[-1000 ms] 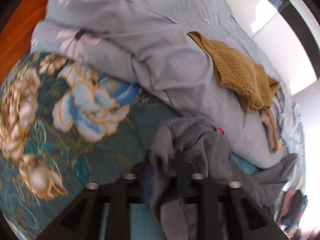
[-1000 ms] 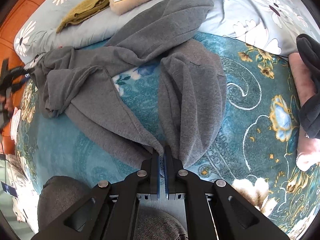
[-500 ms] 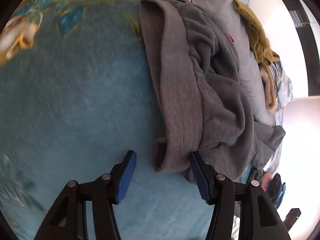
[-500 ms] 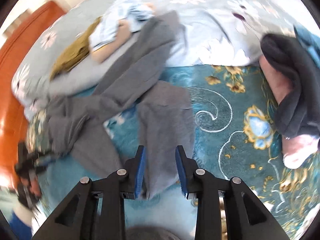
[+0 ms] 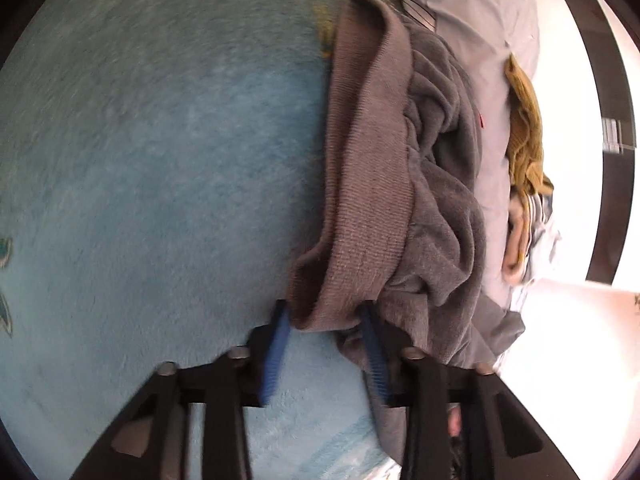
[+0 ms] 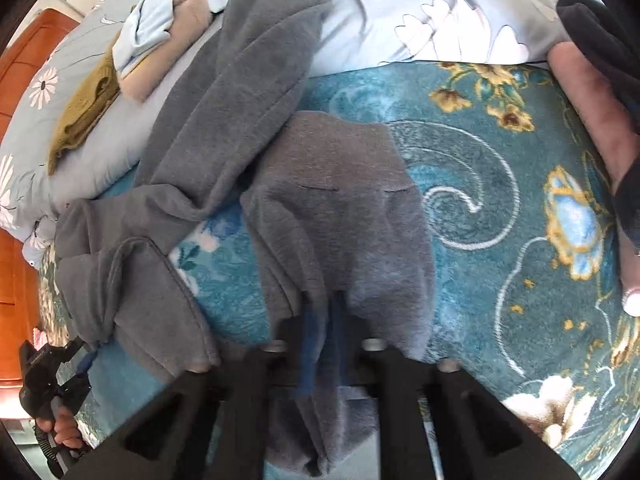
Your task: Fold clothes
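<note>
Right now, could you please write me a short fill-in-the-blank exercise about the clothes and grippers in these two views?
1. The left gripper has its blue pads on either side of the ribbed ____ of the grey sweatpants.
2. The sweatpants lie on a teal ____ blanket.
3. In the right wrist view, the mustard knit sweater lies on the ____ side of the picture.
4. The right gripper is at a grey ____ leg.

Missing words: waistband; floral; left; trouser

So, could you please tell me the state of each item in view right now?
Grey sweatpants: spread out, rumpled, unfolded.
Ribbed waistband: bunched, its end between the jaws.
Left hand-held gripper: open around the waistband.
Right hand-held gripper: nearly closed, motion-blurred.
Mustard sweater: crumpled on the bedding.
</note>
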`<action>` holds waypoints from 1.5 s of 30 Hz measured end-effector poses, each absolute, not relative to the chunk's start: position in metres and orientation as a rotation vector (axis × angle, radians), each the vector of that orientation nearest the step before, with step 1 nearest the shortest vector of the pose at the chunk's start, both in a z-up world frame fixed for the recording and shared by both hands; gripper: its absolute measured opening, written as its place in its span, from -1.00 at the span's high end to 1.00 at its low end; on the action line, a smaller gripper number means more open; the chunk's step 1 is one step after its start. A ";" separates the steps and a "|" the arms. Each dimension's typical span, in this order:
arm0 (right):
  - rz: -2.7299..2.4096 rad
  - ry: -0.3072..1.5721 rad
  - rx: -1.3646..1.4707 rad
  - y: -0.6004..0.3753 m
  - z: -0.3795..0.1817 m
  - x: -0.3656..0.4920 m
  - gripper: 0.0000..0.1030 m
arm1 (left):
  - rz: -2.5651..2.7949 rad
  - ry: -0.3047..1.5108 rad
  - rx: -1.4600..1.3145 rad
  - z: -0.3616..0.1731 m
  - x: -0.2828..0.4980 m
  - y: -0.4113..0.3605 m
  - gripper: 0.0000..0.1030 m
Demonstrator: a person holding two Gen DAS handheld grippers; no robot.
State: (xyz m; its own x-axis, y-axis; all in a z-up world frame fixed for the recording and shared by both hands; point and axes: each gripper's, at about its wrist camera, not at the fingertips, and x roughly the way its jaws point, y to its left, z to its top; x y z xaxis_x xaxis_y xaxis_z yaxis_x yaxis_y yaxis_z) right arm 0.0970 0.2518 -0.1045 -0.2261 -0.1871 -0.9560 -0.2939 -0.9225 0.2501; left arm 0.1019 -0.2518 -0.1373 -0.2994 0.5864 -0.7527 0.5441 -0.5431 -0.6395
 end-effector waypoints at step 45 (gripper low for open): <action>2.469 0.725 -1.700 0.292 -0.033 0.122 0.95 | 2.165 -1.572 -1.559 -0.077 0.089 -0.272 0.81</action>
